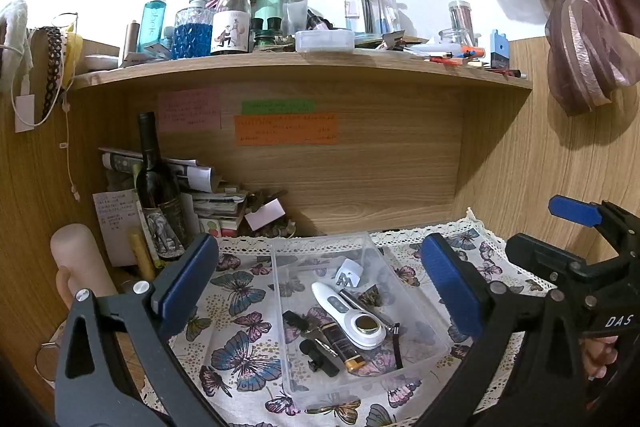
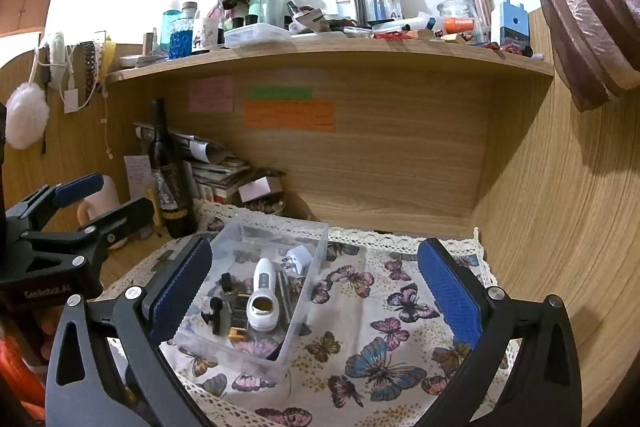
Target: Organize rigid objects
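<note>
A: Item one?
B: One clear plastic bin (image 1: 416, 311), on the butterfly cloth (image 1: 240, 351) over the counter; long axis runs toward the back panel.
A: Contents?
B: One white handheld device (image 1: 352, 315), round head nearest camera, tip pointing away; one white plug adapter (image 1: 349, 273); one dark tube (image 1: 342, 341); small black pieces, uncounted.
A: Grippers?
B: Two. Left gripper (image 1: 320, 287) and right gripper (image 2: 316, 291): jaws wide apart, holding nothing.

Left gripper (image 1: 320, 287) and right gripper (image 2: 316, 287) hover, jaws wide apart.
</note>
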Action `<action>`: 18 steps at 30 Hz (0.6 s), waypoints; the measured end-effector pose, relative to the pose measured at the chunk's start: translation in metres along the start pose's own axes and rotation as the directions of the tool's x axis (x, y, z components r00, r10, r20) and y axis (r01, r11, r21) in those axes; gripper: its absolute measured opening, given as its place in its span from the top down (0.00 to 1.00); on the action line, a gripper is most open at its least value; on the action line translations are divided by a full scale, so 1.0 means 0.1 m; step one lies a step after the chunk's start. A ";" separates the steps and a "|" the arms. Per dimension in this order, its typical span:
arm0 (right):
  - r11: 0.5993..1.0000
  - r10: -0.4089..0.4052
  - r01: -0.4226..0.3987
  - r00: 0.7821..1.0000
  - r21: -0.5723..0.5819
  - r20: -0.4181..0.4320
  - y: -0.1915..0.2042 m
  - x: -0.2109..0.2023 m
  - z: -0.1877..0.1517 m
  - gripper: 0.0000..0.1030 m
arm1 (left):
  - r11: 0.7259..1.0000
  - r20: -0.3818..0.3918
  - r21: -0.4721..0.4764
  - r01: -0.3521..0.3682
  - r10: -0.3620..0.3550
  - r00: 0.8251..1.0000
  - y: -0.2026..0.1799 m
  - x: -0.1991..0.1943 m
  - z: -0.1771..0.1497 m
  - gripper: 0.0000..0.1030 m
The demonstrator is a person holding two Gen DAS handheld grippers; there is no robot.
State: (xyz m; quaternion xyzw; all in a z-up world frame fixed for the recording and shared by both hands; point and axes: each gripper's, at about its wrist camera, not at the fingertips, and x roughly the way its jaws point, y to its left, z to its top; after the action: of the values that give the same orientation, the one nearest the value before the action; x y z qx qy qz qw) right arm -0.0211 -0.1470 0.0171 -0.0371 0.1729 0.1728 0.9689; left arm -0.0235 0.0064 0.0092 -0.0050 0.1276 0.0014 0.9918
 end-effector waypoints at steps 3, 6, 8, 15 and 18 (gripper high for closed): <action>1.000 0.001 -0.001 1.000 0.001 0.000 0.00 0.00 0.00 0.00 | 1.000 0.002 0.001 0.000 0.000 1.000 0.00 0.00 0.00 0.00; 1.000 0.003 -0.003 1.000 0.004 -0.001 -0.01 0.00 0.00 0.00 | 1.000 0.005 0.003 0.000 0.000 1.000 0.00 -0.01 0.00 0.00; 1.000 0.006 -0.006 1.000 0.009 -0.004 -0.01 0.00 0.00 0.00 | 1.000 0.007 0.004 0.001 -0.001 1.000 0.00 -0.02 0.01 0.00; 1.000 0.002 -0.002 1.000 0.012 -0.005 -0.02 0.00 -0.01 0.00 | 1.000 0.008 0.007 0.000 0.000 1.000 -0.01 -0.02 0.01 0.00; 1.000 0.000 0.000 1.000 0.013 -0.005 -0.01 0.00 -0.01 0.00 | 1.000 0.008 0.007 0.001 -0.001 1.000 -0.01 -0.03 0.01 0.00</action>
State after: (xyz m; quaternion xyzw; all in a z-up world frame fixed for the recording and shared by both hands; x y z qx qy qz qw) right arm -0.0212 -0.1481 0.0164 -0.0312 0.1762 0.1718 0.9687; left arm -0.0257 0.0055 0.0109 -0.0018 0.1238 0.0007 0.9923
